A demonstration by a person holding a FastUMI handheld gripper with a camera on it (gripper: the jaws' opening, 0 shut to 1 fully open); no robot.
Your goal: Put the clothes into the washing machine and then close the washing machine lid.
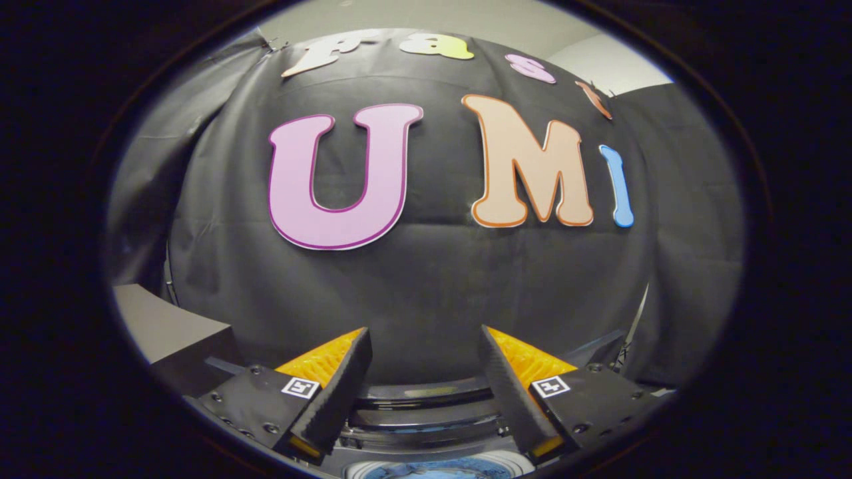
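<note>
Claw (426,352) held level, aimed straight at booth wall (426,293), 2 fingers (346,379) spread wide apart, released, gripping nothing. Washing machine (426,426) sat low between and beneath fingers, lid (426,394) raised behind its opening. Blue clothes (439,471) lay inside drum, just below fingers. Grey box (166,326) stood off to left.

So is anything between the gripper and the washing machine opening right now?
Nothing visible. The gripper is open and holds nothing; the washing machine sits just below its fingers, with blue clothes in its opening.
</note>
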